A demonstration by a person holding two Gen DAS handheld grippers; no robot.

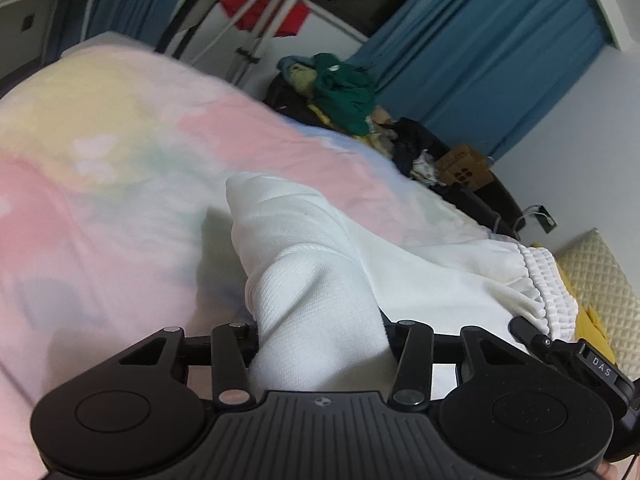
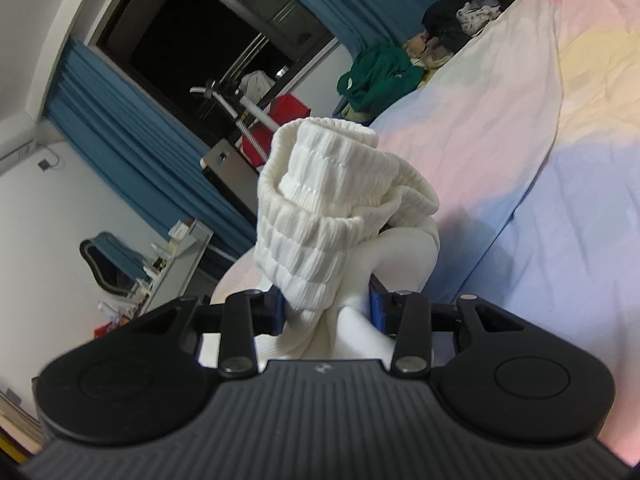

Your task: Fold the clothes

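Nearest the lens in the left wrist view, the left gripper point(image 1: 320, 344) has its jaws closed partway on a thick bunch of the white garment point(image 1: 320, 264), the cloth filling the gap between them. In the right wrist view the right gripper point(image 2: 326, 312) likewise clamps the garment's gathered ribbed waistband point(image 2: 320, 216), which bulges up toward the centre of that frame.

The garment looks like soft white knit trousers or shorts: fine-ribbed cloth with an elasticated, shirred band. It should be light, limp and not slippery, sagging wherever it is unsupported, so I judge the waistband and the far hem the best places to hold. It hangs from both grips over the pastel bedspread point(image 1: 120, 152), its lower part trailing onto the bed at lower right of the left view.

Farther off, a pile of clothes point(image 1: 340, 92) topped with green sits beyond the bed, before blue curtains point(image 1: 500, 52).
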